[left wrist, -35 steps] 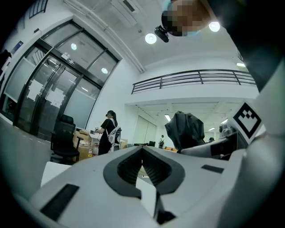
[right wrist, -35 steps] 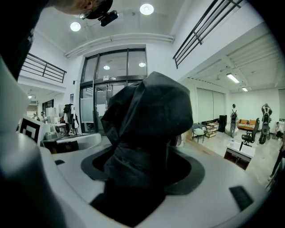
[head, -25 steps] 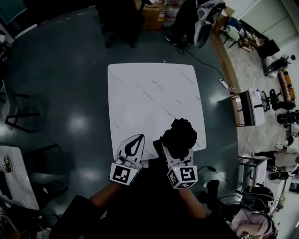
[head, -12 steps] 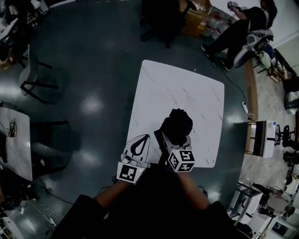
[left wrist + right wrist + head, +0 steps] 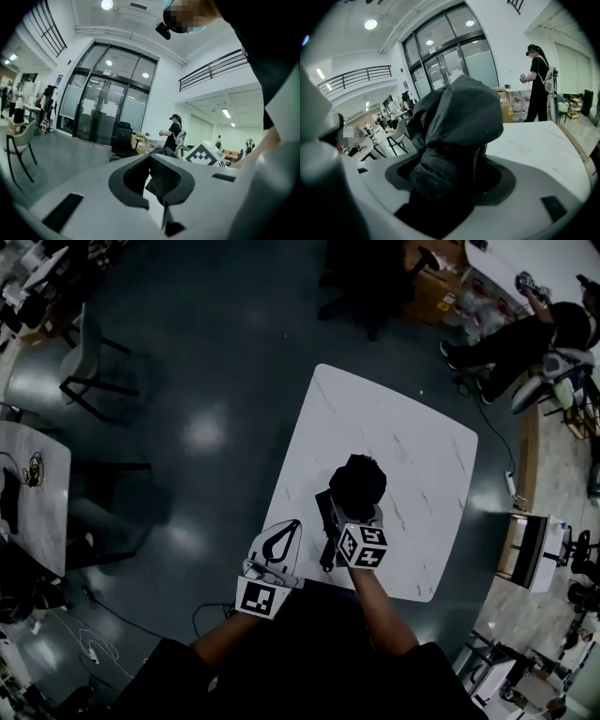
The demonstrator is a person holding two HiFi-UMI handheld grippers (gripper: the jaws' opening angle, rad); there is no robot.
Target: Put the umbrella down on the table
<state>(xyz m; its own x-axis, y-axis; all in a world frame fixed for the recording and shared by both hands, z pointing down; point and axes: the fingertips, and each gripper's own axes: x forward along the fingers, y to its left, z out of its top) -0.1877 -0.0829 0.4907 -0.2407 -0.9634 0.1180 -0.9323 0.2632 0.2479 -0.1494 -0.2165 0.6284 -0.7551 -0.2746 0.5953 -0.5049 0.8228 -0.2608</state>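
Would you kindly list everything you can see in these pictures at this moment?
table: one, white marbled, centre of the head view.
umbrella: one, black, folded, over the table's near part, clamped in the right gripper.
second table: one, white, far left edge.
chair: one, grey, upper left on the dark floor.
cardboard box: one, brown, beyond the table.
other person: one, dark clothes, upper right.
left gripper: one, white, jaws together with nothing between them, at the table's near edge.
right gripper: one, white, shut on the umbrella.
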